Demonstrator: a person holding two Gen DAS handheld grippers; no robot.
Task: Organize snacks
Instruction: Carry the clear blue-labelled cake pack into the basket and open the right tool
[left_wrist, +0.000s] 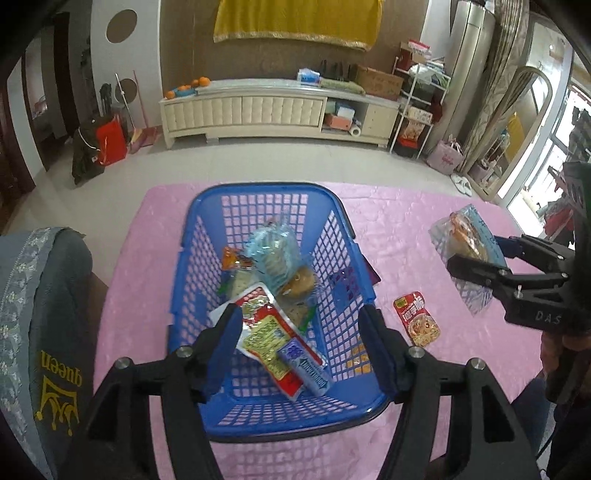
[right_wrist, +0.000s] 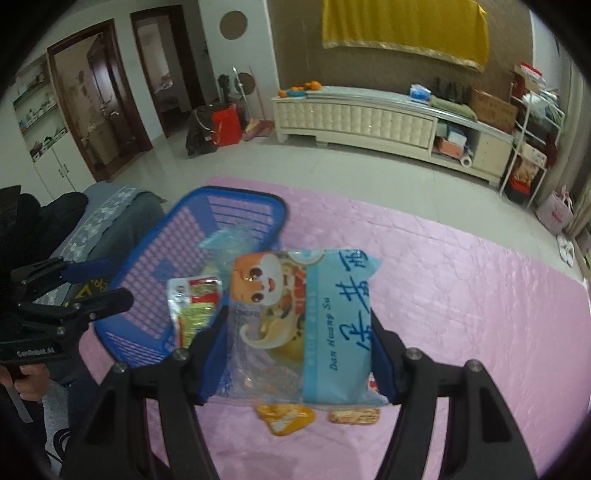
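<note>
A blue plastic basket (left_wrist: 207, 236) stands on the pink tablecloth (left_wrist: 406, 229) and holds several snacks. Among them are a red packet (left_wrist: 266, 332), a small blue pack (left_wrist: 306, 369) and a clear bag of biscuits (left_wrist: 273, 254). My left gripper (left_wrist: 301, 343) hangs open over the basket's near end, with nothing between its fingers. To the right, above the cloth, my right gripper (right_wrist: 299, 332) is shut on a light-blue pastry bag (right_wrist: 332, 314) with a cartoon face. That bag (left_wrist: 465, 240) is off the table. A red sachet (left_wrist: 417, 319) lies on the cloth beside the basket.
Two orange sachets (right_wrist: 286, 419) (right_wrist: 354, 415) lie on the cloth under the held bag. A chair with a grey cover (left_wrist: 40, 314) stands at the table's left edge. Beyond the table are tiled floor and a cream cabinet (left_wrist: 258, 110).
</note>
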